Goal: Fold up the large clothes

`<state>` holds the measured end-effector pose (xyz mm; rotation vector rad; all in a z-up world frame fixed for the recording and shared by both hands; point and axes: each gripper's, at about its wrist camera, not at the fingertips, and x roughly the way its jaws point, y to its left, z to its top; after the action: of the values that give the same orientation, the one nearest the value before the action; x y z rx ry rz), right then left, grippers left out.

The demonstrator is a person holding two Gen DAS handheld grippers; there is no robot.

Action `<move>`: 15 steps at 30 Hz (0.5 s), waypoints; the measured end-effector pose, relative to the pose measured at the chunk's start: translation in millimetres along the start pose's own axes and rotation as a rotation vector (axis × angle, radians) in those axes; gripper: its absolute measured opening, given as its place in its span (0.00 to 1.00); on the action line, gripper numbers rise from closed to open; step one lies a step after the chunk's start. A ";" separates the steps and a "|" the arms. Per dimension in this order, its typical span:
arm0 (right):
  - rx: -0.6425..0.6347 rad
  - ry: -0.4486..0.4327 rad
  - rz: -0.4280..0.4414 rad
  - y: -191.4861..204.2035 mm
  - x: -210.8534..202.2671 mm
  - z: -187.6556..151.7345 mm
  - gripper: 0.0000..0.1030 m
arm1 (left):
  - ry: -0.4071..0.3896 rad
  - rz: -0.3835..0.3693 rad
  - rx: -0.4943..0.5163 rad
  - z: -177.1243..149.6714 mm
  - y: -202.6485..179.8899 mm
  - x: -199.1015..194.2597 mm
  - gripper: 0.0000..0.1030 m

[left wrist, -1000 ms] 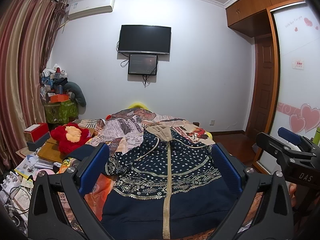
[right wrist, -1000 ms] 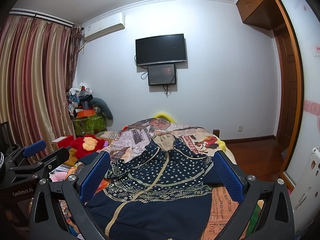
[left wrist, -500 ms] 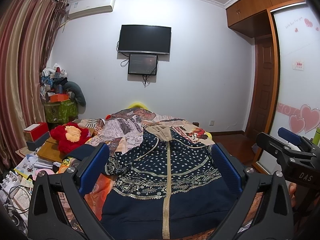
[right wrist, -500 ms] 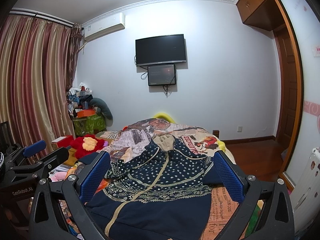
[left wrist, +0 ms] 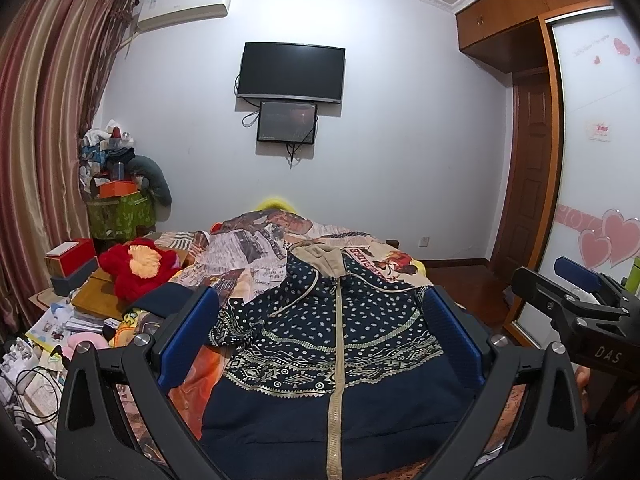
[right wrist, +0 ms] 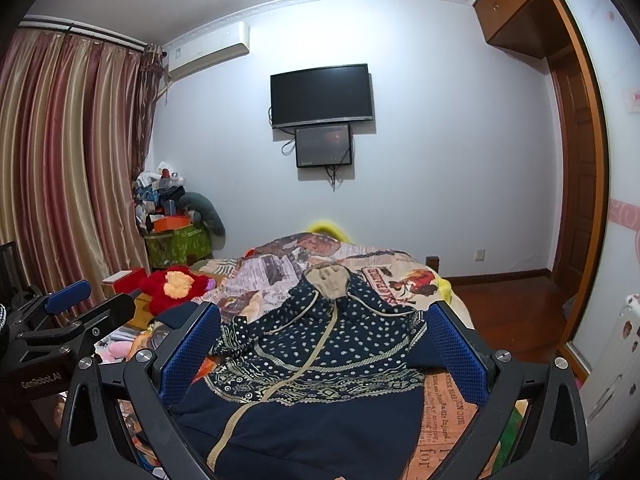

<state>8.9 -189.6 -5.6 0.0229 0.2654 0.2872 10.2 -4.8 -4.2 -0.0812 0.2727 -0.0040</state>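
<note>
Left tongs (left wrist: 320, 340) spread wide, holding nothing, hovering over hem end of hoodie (left wrist: 332, 344). Right tongs (right wrist: 324, 348) likewise spread, empty, beside left. Hoodie flat on bed (right wrist: 384, 268), zip (left wrist: 335, 360) up, hood (left wrist: 320, 258) at far end, one sleeve bunched at left edge. Likely soft, floppy, fairly heavy (thick knit?), prone to sagging. Best pinched at shoulder seams or hem corners.
</note>
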 end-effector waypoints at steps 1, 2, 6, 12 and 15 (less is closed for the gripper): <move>-0.001 0.008 0.001 -1.3 3.6 -1.0 1.00 | 0.006 0.005 0.001 -0.4 2.9 3.7 1.00; -0.001 0.008 0.001 3.0 5.4 -0.5 1.00 | 0.010 0.010 0.002 -0.8 3.8 7.3 1.00; -0.014 0.048 -0.002 10.5 30.3 -5.9 1.00 | 0.023 0.048 -0.001 -0.4 14.0 20.8 1.00; -0.007 0.116 -0.002 5.5 74.7 -10.8 1.00 | 0.073 0.126 -0.013 1.9 48.4 64.4 1.00; -0.012 0.144 -0.003 2.4 104.9 -10.9 1.00 | 0.102 0.168 -0.024 5.2 71.3 87.8 1.00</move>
<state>102.4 -157.7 -42.7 -0.0105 0.4068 0.2877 95.6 65.4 -28.6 -0.0814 0.3809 0.1619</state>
